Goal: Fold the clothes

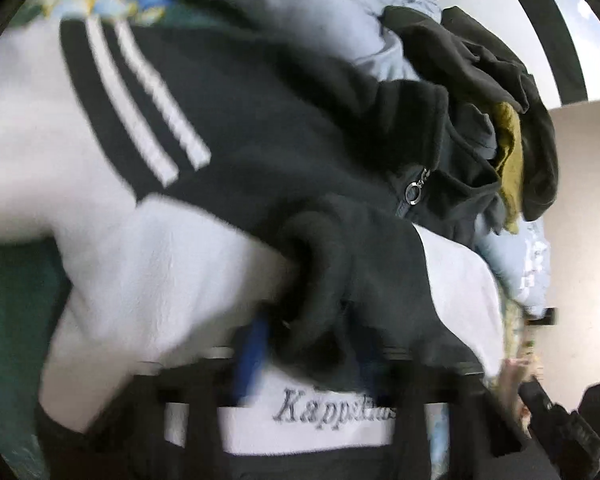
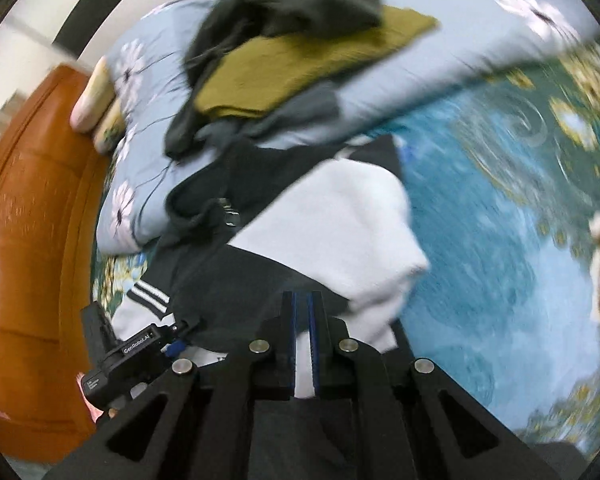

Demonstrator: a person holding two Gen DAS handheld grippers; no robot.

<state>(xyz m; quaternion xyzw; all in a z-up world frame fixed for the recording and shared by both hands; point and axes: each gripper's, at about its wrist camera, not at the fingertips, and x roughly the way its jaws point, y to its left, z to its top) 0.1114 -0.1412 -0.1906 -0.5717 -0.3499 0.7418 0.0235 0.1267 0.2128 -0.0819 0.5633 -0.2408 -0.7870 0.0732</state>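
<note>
Nearest to me in the right wrist view, my right gripper (image 2: 305, 300) sits at the bottom centre with its blue-lined jaws pressed together; a thin strip of white cloth shows between them, so I judge it is pinching an edge of the black-and-white jacket (image 2: 332, 216) to carry a fold. In the left wrist view, my left gripper (image 1: 300, 340) is half buried: a thick roll of dark fleece bulges between its blue pads (image 1: 252, 356), the jaws narrow around it. I take that as a grip on the jacket's black panel, though blur keeps me from seeing the pads press.

The jacket is soft, napped fleece, white blocks against black, two white stripes on a sleeve at the upper left of the left view, a metal zipper pull (image 1: 414, 192) right of centre. It lies bunched on a teal bedspread (image 2: 500, 208) patterned with yellow swirls.

Further up in the right view, an olive knit (image 2: 292, 68) and a dark garment (image 2: 300, 4) are stacked on a pale blue floral quilt (image 2: 148, 92), probably set aside. An orange wooden headboard (image 2: 28, 216) curves at the left.
</note>
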